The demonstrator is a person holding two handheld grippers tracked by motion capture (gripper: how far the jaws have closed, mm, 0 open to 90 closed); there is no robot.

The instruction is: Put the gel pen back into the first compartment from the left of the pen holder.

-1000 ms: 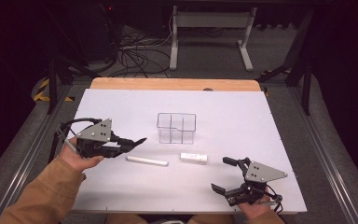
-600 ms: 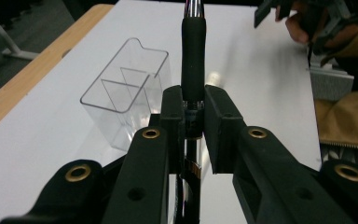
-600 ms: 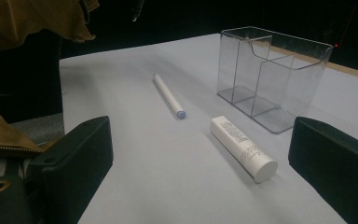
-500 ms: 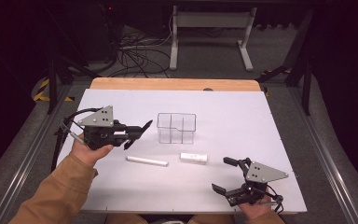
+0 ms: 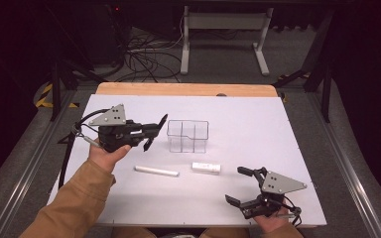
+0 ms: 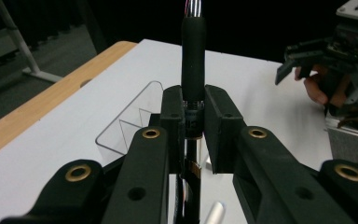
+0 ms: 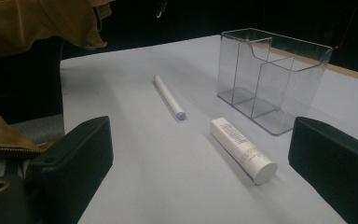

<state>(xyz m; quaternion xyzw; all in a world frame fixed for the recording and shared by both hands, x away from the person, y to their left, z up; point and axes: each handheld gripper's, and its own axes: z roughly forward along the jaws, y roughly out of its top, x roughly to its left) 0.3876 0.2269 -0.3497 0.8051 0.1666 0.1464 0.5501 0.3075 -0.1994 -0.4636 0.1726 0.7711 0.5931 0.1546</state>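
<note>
The right gripper (image 5: 244,187) is waiting near the surface (image 5: 258,124) edge, fingers wide and empty. Farther off, the left gripper (image 5: 151,133) is clamping a slim black pen (image 6: 193,56) beside the clear organizer (image 5: 188,135); being tilted, the pen is risking catching the rim or tipping it.

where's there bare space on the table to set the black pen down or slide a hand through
The far strip between the clear organizer and the wooden table edge is bare, as is the right side beyond the organizer. The near-left corner is open too. It is crowded mid-table, where the white pen and white tube lie before the organizer, with the right claw close by.
</note>
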